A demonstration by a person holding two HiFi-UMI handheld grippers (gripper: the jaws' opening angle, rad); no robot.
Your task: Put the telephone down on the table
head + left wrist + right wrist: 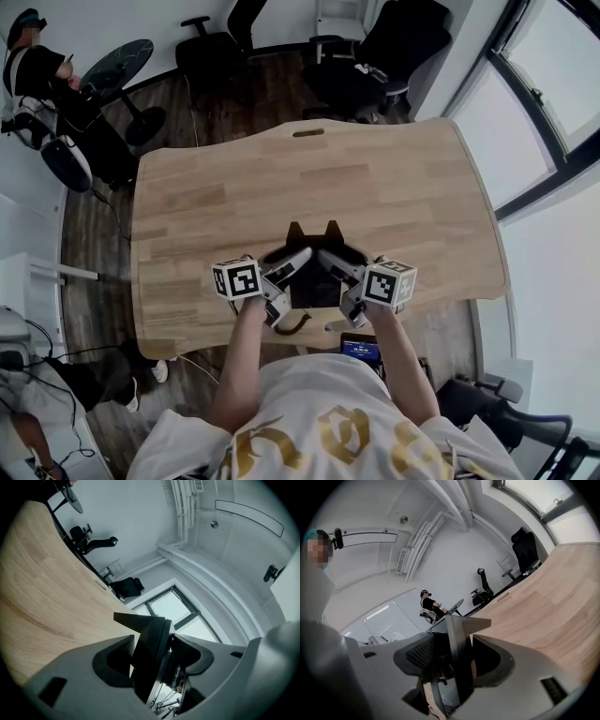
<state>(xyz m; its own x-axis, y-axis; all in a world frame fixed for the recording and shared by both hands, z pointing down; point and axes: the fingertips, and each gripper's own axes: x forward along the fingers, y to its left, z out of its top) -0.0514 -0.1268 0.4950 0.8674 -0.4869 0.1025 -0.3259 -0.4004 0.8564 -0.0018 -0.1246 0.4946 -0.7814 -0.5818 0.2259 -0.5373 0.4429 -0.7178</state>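
A black telephone (313, 272) is held over the near edge of the wooden table (375, 187), with two pointed corners toward the far side. My left gripper (291, 269) is shut on its left side and my right gripper (337, 270) on its right side. In the left gripper view the telephone's dark body (146, 632) stands edge-on between the jaws of the left gripper (152, 654). In the right gripper view the same body (461, 637) fills the gap of the right gripper (451, 660). A dark cord (294, 328) hangs below the telephone.
The tabletop has a slot handle (307, 132) at its far edge. Black office chairs (375, 56) stand beyond the table, and a round black side table (117, 66) with a seated person (37, 84) is at the far left. Windows (553, 84) run along the right.
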